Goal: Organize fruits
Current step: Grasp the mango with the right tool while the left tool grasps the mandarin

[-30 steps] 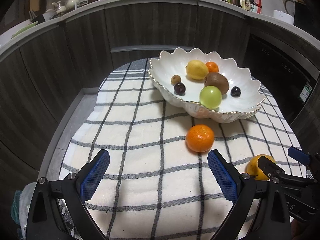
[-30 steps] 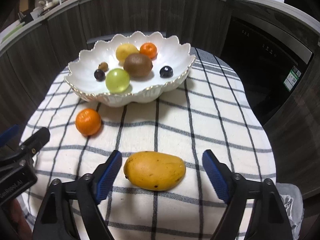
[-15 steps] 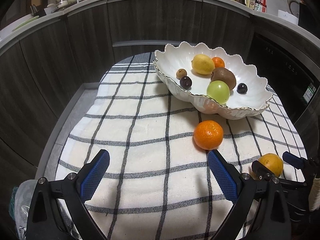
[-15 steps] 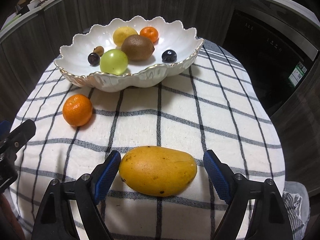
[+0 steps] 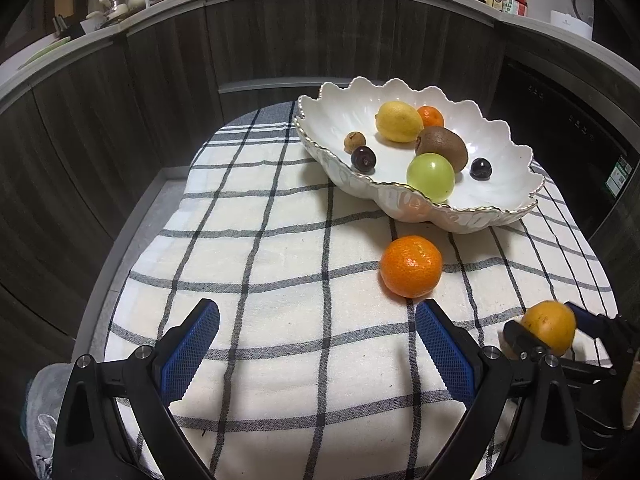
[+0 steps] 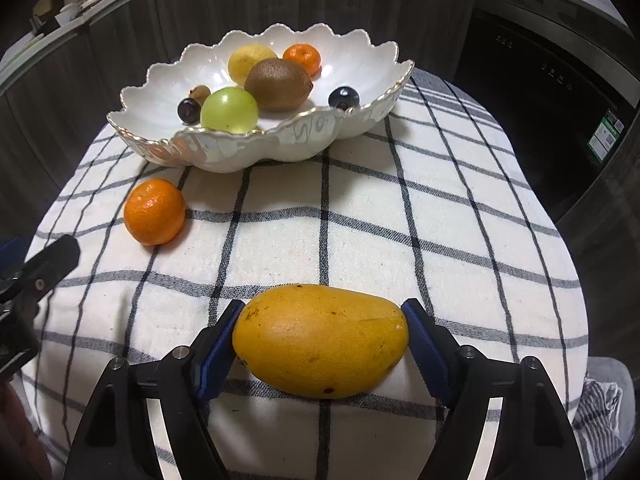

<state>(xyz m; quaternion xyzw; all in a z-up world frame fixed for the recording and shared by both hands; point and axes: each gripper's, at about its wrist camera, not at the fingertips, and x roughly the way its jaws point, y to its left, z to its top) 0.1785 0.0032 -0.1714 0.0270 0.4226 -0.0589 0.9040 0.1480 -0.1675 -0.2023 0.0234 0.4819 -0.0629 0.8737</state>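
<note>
A yellow mango (image 6: 322, 340) lies on the checked cloth, and my right gripper (image 6: 320, 344) is shut on it, both blue pads touching its ends. The mango also shows in the left wrist view (image 5: 550, 326) between the right gripper's fingers. A loose orange (image 6: 154, 217) lies on the cloth in front of the white scalloped bowl (image 6: 280, 140); it also shows in the left wrist view (image 5: 411, 266). My left gripper (image 5: 318, 346) is open and empty, the orange just beyond its right finger. The bowl (image 5: 492, 216) holds a lemon, kiwi, green fruit, small orange and dark small fruits.
The checked cloth (image 5: 260, 248) covers a small table ringed by dark cabinets (image 5: 120, 120). A dark appliance front (image 6: 540, 100) stands at the right. The left gripper's finger (image 6: 44, 264) shows at the left of the right wrist view.
My right gripper has moved forward around the mango and shut on it. My left gripper has shifted, so the orange now lies closer to its right finger.
</note>
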